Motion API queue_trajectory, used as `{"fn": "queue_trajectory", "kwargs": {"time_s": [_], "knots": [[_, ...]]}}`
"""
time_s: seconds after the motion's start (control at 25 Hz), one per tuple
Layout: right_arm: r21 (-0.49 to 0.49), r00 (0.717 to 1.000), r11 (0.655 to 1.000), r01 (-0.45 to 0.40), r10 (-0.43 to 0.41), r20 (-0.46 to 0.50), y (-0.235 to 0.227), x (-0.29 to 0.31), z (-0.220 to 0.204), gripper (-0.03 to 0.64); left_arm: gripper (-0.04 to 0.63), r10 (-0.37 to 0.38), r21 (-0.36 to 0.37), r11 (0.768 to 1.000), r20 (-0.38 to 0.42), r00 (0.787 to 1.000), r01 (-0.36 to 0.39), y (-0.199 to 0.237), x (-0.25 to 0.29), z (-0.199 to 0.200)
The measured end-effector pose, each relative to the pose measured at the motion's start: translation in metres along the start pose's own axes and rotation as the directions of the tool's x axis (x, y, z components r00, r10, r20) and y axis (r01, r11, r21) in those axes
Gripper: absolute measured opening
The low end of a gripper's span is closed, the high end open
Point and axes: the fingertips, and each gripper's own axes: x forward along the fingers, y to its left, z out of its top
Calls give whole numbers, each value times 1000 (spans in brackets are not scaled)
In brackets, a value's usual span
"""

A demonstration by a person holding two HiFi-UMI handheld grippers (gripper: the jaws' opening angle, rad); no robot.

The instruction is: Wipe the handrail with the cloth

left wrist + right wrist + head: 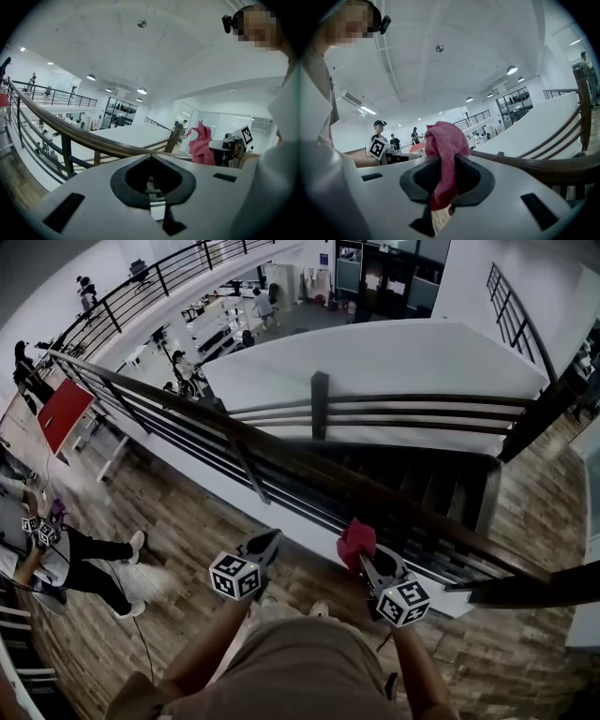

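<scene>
R gripper (364, 557): jaws pinch the pink cloth (356, 542). Cloth bunches up past the tips, w/ a tail hanging back btwn the pads. Cloth sits just beside the wooden handrail (309, 465), on the person's side; contact w/ the rail can't be confirmed. L gripper (266, 542): jaws pressed together, nothing btwn them. It is near the rail, left of the cloth and apart from it.
</scene>
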Motion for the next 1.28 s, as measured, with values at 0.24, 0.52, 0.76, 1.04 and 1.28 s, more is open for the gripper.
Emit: {"fn": "queue_trajectory", "kwargs": {"time_s": [0.24, 0.52, 0.76, 1.04, 1.28], "knots": [[-34, 1000, 999, -2, 2, -6, -3, -1, 0, 69, 18, 21, -11, 1000, 4, 1000, -21, 3, 2, -4], [-62, 1000, 998, -22, 21, -17, 0, 13, 2, 69, 18, 58, -1, 998, 21, 998, -58, 14, -6, 3], [-101, 999, 994, -40, 36, -33, 9, 52, 12, 69, 18, 92, -24, 996, 29, 995, -91, 56, -12, 12], [-197, 997, 980, -39, 24, -79, 32, 160, 19, 69, 18, 93, -26, 995, 30, 995, -92, 160, -10, 36], [-295, 990, 955, -17, -25, -139, 53, 284, 30, 69, 18, 77, 37, 996, -18, 997, -76, 261, -4, 67]]}}
